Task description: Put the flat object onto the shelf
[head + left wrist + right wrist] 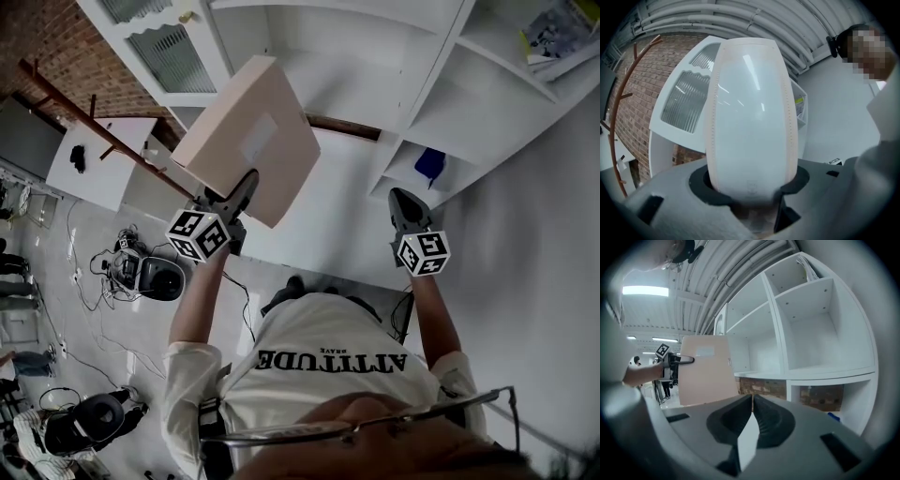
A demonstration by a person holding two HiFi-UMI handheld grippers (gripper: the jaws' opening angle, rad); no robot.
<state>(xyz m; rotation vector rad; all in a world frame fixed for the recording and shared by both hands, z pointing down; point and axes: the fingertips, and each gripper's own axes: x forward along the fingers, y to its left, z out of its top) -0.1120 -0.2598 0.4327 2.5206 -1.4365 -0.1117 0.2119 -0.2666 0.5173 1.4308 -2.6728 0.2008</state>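
The flat object (248,131) is a pale pink, thin rectangular box, held up tilted in front of the white shelf unit (375,84). My left gripper (239,192) is shut on its lower edge. In the left gripper view the box (750,117) fills the middle and stands up out of the jaws (750,192). The right gripper (405,208) hangs to the right of the box, apart from it, shut with nothing in it. From the right gripper view (752,401) the box (705,376) shows at the left, before the shelf compartments (806,371).
A blue thing (431,164) lies in a low shelf compartment, and papers (553,33) sit in an upper right one. A cabinet door with ribbed glass (169,52) is at the upper left. Below left stand a white table (98,159) and floor equipment with cables (141,272).
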